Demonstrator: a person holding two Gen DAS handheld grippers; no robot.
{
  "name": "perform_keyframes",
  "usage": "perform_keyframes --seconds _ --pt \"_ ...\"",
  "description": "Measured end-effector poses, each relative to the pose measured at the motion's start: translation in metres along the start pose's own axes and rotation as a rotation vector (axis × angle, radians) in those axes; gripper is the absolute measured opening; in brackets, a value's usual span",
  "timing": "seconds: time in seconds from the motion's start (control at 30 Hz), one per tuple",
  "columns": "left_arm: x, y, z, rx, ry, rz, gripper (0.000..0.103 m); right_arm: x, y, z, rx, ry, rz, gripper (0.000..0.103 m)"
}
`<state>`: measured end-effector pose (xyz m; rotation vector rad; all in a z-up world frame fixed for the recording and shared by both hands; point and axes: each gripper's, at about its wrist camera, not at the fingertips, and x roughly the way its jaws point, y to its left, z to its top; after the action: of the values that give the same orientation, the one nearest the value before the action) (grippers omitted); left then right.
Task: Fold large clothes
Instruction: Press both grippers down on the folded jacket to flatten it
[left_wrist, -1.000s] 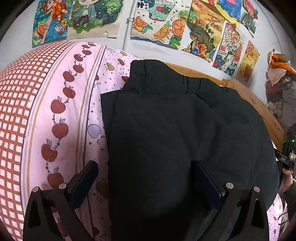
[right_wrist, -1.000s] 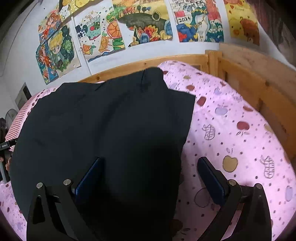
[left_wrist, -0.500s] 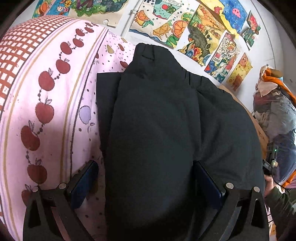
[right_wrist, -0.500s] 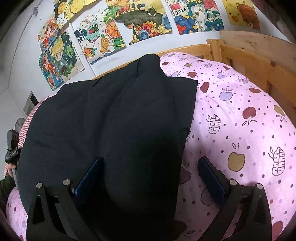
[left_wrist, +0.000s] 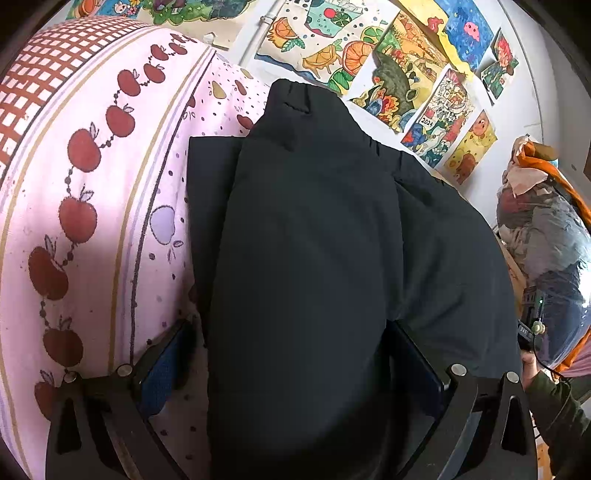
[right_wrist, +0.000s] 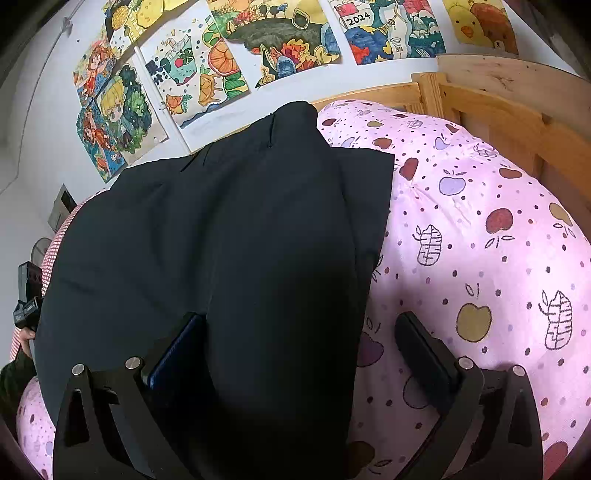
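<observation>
Both claws, left gripper (left_wrist: 291, 354) and right gripper (right_wrist: 299, 347), spread wide, straddle my dark trousers (left_wrist: 314, 240); their length runs straight ahead toward the waistband, equally near each.

Bright drawings (right_wrist: 236, 70) papered the white wall (right_wrist: 40, 147) at twelve o'clock; a pine bed frame (right_wrist: 517, 110) edged the pink apple-print bedding (right_wrist: 480, 258) toward two.

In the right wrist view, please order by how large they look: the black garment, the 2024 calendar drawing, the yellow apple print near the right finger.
1. black garment, by far the largest.
2. 2024 calendar drawing.
3. yellow apple print, smallest as it looks, though it is nearer to the camera than the drawing, so true size is unsure.
</observation>
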<state>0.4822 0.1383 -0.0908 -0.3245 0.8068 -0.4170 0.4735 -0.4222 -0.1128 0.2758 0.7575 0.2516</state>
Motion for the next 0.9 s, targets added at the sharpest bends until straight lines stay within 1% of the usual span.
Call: perform_keyframes --seconds 0.73,0.8,0.9 --pt "-0.0005 -0.0014 0.0010 -0.003 0.006 -0.015 0.103 -0.0029 -0.0003 -0.0017 0.002 -0.006 0.008 0.102" --pt "-0.0015 -0.0016 0.0004 0.002 0.002 -0.026 0.103 -0.0024 -0.0013 -0.0009 0.003 0.001 0.010 0.102" --pt "-0.0009 0.0015 -0.0016 0.001 0.004 -0.076 0.103 0.0015 -0.0032 0.0052 0.015 0.043 0.026 0.102"
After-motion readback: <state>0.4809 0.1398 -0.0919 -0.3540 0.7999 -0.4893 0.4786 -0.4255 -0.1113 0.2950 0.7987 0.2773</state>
